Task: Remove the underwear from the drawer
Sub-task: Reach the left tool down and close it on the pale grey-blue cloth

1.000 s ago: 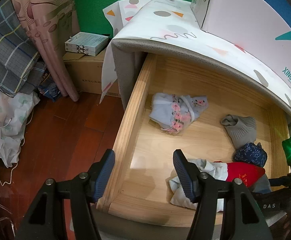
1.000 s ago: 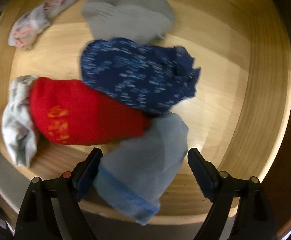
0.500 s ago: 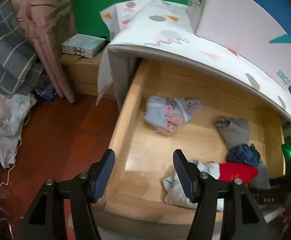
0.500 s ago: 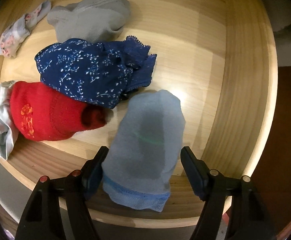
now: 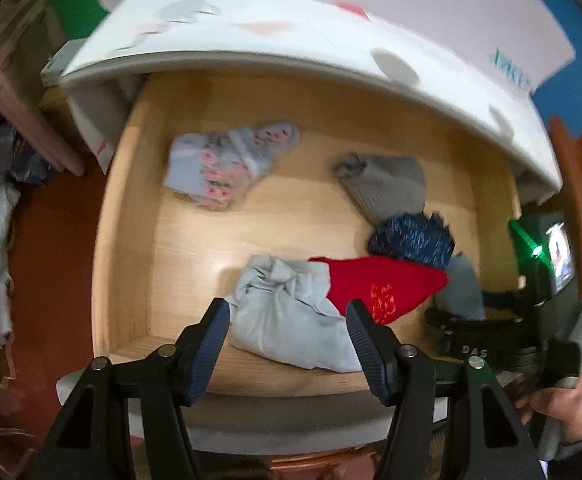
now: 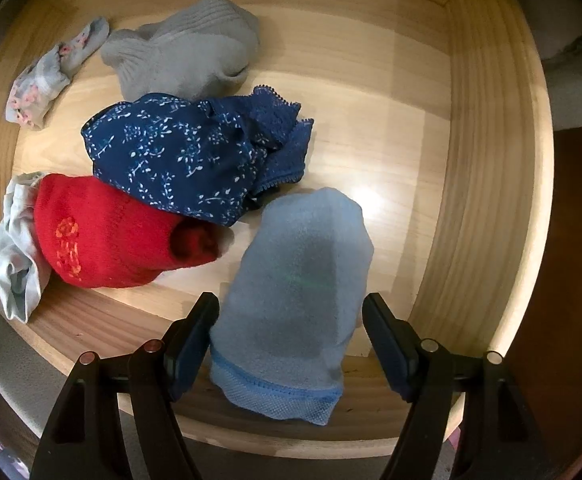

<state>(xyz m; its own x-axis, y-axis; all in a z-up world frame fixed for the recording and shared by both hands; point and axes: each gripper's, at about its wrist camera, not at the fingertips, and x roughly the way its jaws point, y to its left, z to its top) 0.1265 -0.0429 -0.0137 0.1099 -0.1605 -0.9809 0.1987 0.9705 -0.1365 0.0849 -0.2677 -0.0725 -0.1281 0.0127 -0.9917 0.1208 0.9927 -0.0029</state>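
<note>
Both grippers are spread wide with nothing in them. The right gripper (image 6: 291,344) is straddling the light blue underwear (image 6: 295,300) at the front of the wooden drawer (image 6: 487,184). Just ahead and to its left are the red piece (image 6: 107,236) and the navy floral one (image 6: 187,160). The left gripper (image 5: 287,344) hangs over the pale grey bundle (image 5: 291,316), with the floral piece (image 5: 227,164) farther ahead.
</note>
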